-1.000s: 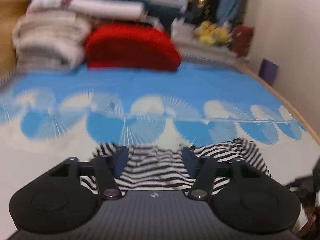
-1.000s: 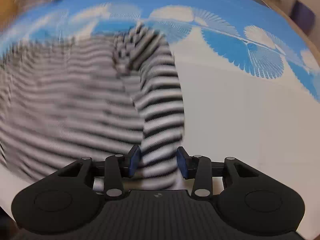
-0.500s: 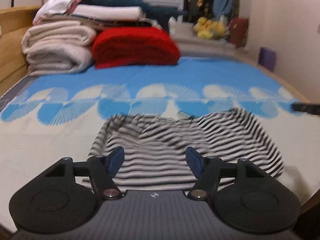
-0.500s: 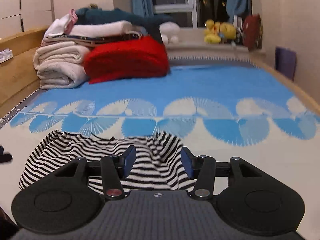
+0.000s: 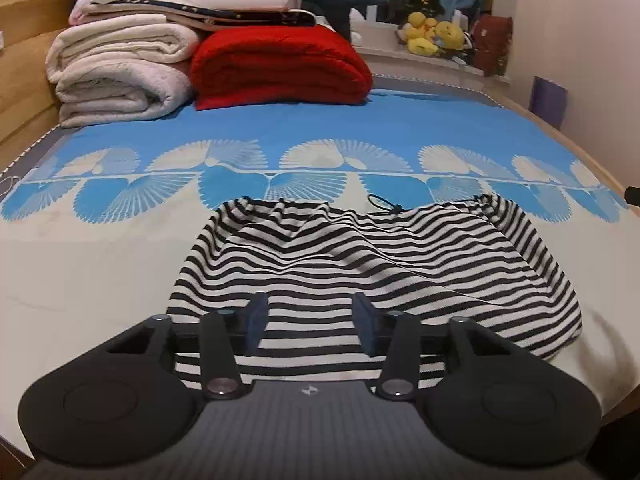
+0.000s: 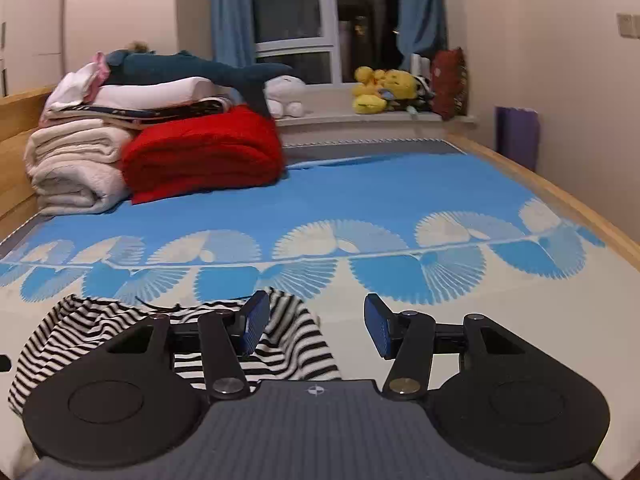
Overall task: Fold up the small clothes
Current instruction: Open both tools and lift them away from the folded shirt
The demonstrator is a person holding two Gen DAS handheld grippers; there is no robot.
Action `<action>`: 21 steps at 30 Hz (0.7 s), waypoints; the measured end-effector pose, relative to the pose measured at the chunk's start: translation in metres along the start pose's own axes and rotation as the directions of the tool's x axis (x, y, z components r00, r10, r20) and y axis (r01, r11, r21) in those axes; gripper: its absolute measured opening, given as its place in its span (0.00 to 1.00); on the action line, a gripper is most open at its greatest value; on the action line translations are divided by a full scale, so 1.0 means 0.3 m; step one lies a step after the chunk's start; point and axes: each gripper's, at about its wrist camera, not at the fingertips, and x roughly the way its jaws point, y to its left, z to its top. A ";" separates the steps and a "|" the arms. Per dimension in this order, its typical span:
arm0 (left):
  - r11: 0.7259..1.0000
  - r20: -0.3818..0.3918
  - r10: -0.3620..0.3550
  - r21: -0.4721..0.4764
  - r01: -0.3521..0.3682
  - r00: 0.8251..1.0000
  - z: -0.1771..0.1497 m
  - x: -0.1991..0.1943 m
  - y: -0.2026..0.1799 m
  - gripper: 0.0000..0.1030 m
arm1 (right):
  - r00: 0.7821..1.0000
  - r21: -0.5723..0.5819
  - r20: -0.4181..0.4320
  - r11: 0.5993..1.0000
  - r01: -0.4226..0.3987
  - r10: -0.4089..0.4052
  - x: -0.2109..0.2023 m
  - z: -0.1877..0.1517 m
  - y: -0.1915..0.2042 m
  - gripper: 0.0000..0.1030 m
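Our left tool (image 5: pixel 307 316) hangs over the near edge of the black-and-white striped garment (image 5: pixel 360 264), which lies rumpled on the bed (image 5: pixel 80 272) just ahead of it. Its jaws have just been closing, yet they stand apart with nothing clamped; the cloth lies beneath them. Our right tool (image 6: pixel 316 326) is released and empty, the garment (image 6: pixel 100 328) lying below and to its left.
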 end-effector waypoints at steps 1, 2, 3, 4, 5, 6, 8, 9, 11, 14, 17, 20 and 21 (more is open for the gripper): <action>1.000 -0.001 -0.007 0.002 0.007 1.000 -0.001 0.002 -0.003 0.43 | 1.000 0.014 -0.008 1.000 0.008 -0.008 0.002 -0.001 -0.008 0.53; 1.000 -0.004 -0.013 0.006 0.013 1.000 -0.002 0.004 -0.005 0.41 | 1.000 0.027 -0.009 1.000 0.012 -0.011 0.002 -0.004 -0.013 0.53; 1.000 -0.005 -0.015 0.010 0.015 1.000 -0.002 0.006 -0.009 0.41 | 1.000 0.043 -0.011 0.999 0.016 -0.016 0.001 -0.005 -0.021 0.53; 1.000 -0.007 -0.018 0.012 0.018 1.000 -0.004 0.006 -0.012 0.41 | 1.000 0.057 -0.013 0.998 0.022 -0.021 0.001 -0.005 -0.026 0.53; 1.000 -0.009 -0.022 0.013 0.022 1.000 -0.005 0.007 -0.014 0.41 | 1.000 0.072 -0.018 0.997 0.027 -0.026 -0.002 -0.007 -0.030 0.53; 1.000 -0.010 -0.024 0.014 0.024 1.000 -0.005 0.008 -0.017 0.41 | 0.999 0.086 -0.022 0.996 0.031 -0.029 -0.001 -0.006 -0.034 0.53; 0.999 -0.015 -0.026 0.017 0.027 1.000 -0.008 0.011 -0.019 0.41 | 0.999 0.109 -0.026 0.993 0.038 -0.036 -0.005 -0.002 -0.034 0.53; 0.999 -0.018 -0.029 0.018 0.029 0.999 -0.010 0.013 -0.019 0.41 | 0.999 0.116 -0.027 0.992 0.040 -0.037 -0.007 0.000 -0.032 0.53; 0.999 -0.022 -0.032 0.017 0.032 0.999 -0.014 0.013 -0.015 0.41 | 0.999 0.131 -0.021 0.991 0.043 -0.040 -0.018 0.009 -0.025 0.53; 0.999 -0.033 -0.033 0.015 0.034 0.999 -0.021 0.016 -0.003 0.41 | 1.000 0.154 -0.005 0.988 0.024 -0.023 -0.031 0.029 -0.005 0.53; 1.000 -0.046 -0.022 0.021 0.023 0.999 -0.031 0.021 0.014 0.41 | 1.000 0.153 0.005 0.988 0.012 -0.013 -0.035 0.038 0.014 0.53; 1.000 -0.060 -0.011 0.008 0.011 0.998 -0.040 0.023 0.039 0.41 | 1.000 0.126 0.009 0.992 0.013 -0.015 -0.023 0.017 0.032 0.53; 1.000 -0.063 -0.008 0.000 0.008 0.998 -0.042 0.022 0.047 0.41 | 1.000 0.113 0.006 0.993 0.018 -0.018 -0.017 0.002 0.035 0.53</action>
